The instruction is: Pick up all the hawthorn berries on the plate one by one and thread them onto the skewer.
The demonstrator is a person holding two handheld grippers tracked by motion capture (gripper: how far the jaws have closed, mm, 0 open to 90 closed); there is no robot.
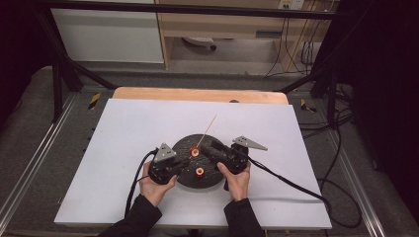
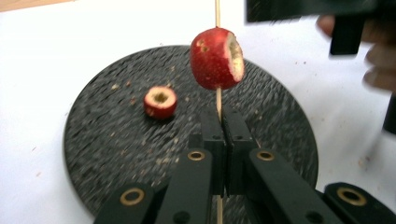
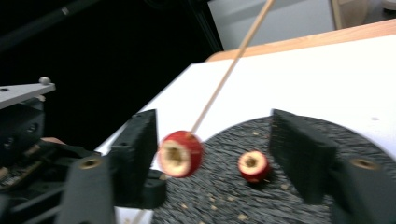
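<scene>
Wooden skewer [image 2: 217,100] through cored red fruit [image 2: 216,58], round gritty black plate [image 2: 102,140]

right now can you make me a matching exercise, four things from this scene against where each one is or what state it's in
Things:
1. skewer
2. skewered fruit
3. loose fruit
4. right gripper

States:
A. lying on the black plate
B. jaws open, either side of a fruit
C. pinched in the left gripper
D. raised above the plate, pierced through

Pairs: 1-C, 2-D, 3-A, 4-B
</scene>
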